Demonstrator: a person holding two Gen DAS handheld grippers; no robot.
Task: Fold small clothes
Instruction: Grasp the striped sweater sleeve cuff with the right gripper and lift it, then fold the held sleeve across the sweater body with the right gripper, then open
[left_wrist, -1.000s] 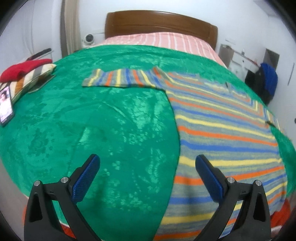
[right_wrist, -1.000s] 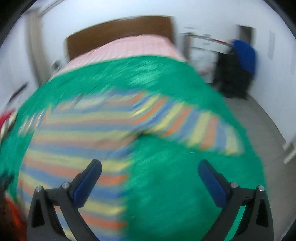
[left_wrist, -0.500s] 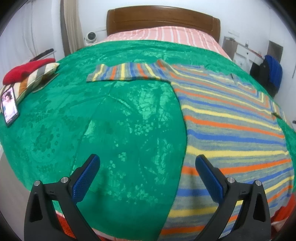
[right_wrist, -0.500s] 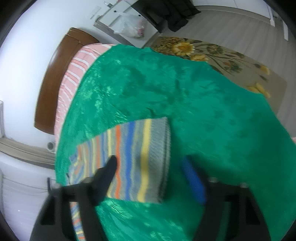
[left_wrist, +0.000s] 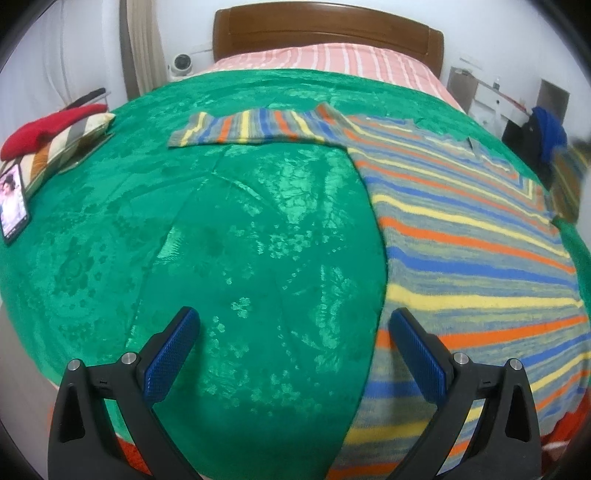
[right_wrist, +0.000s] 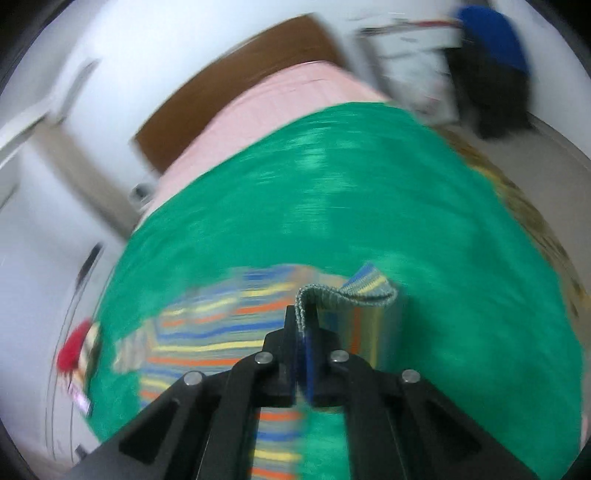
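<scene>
- Here, left wrist view: left gripper (left_wrist: 291, 350) jaws wide apart, nothing between them, hovering over the green blanket (left_wrist: 221, 240).
- Striped sweater (left_wrist: 461, 240) lies flat on the blanket, right of that gripper; one sleeve (left_wrist: 251, 127) stretches toward the headboard (left_wrist: 325, 27).
- Phone (left_wrist: 13, 203) at the blanket's left edge.
- Right wrist view, blurred: right gripper (right_wrist: 301, 325) clamped on the sweater's grey cuff (right_wrist: 332, 293), lifted off the blanket.
</scene>
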